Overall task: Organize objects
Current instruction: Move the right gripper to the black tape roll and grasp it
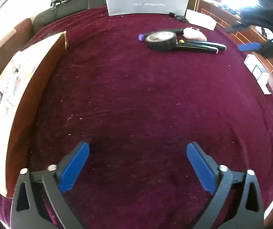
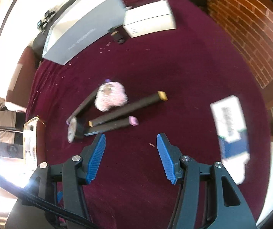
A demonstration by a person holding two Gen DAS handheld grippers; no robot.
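A small heap lies on the maroon cloth [image 1: 128,99]: a black tape roll [image 1: 160,42], several black markers [image 1: 199,46] with coloured caps and a pink fluffy ball [image 1: 193,34]. My left gripper [image 1: 138,145] stands wide open over bare cloth, well short of the heap. In the right wrist view my right gripper [image 2: 131,136] is open with nothing between its blue pads. Just beyond its fingertips lie the tape roll [image 2: 75,129], the pink-capped marker [image 2: 115,125], the yellow-capped marker [image 2: 128,108] and the fluffy ball [image 2: 110,97].
An open cardboard box [image 1: 22,87] with papers inside stands at the left. A grey shoe box [image 1: 147,2] and a white box [image 1: 201,20] stand at the far edge, a small dark object [image 2: 117,35] between them. A white and blue carton [image 2: 229,126] lies to the right.
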